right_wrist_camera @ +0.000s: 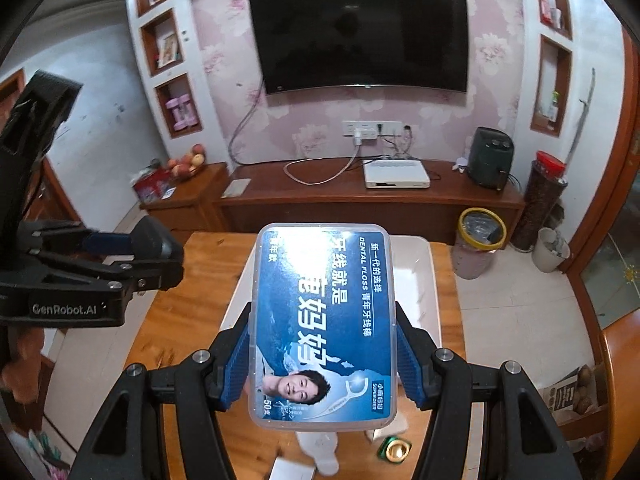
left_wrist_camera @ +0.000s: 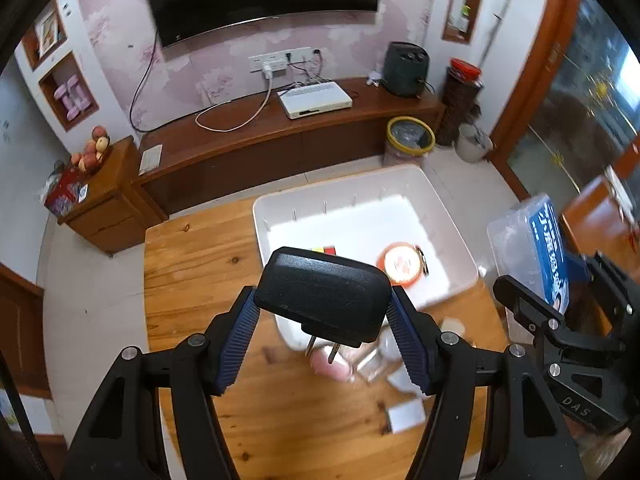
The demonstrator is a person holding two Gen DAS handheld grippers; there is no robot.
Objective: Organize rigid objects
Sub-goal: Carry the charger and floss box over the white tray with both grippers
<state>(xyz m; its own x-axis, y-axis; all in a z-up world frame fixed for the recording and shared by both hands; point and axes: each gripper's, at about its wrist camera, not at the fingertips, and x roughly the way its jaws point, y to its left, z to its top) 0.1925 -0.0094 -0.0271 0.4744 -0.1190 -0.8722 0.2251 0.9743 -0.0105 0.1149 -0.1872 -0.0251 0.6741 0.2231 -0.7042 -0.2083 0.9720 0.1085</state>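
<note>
My left gripper (left_wrist_camera: 322,316) is shut on a black power adapter (left_wrist_camera: 324,292) with two metal prongs pointing down, held above the wooden table (left_wrist_camera: 192,272). Behind it lies a white bin (left_wrist_camera: 360,216) holding an orange round tin (left_wrist_camera: 400,262) and a coloured cube, mostly hidden by the adapter. My right gripper (right_wrist_camera: 322,344) is shut on a clear dental floss box (right_wrist_camera: 322,320) with a blue label, held over the white bin (right_wrist_camera: 416,272). The floss box (left_wrist_camera: 540,248) and right gripper show at the right of the left wrist view. The left gripper with the adapter (right_wrist_camera: 154,248) shows at the left of the right wrist view.
Small loose items lie on the table below the grippers: a pink object (left_wrist_camera: 332,366), white cards (left_wrist_camera: 406,414), a white bottle (right_wrist_camera: 320,452), a green and gold piece (right_wrist_camera: 394,450). Beyond the table stand a TV bench (right_wrist_camera: 360,200), a yellow-rimmed waste bin (right_wrist_camera: 480,240) and a chair (right_wrist_camera: 624,380).
</note>
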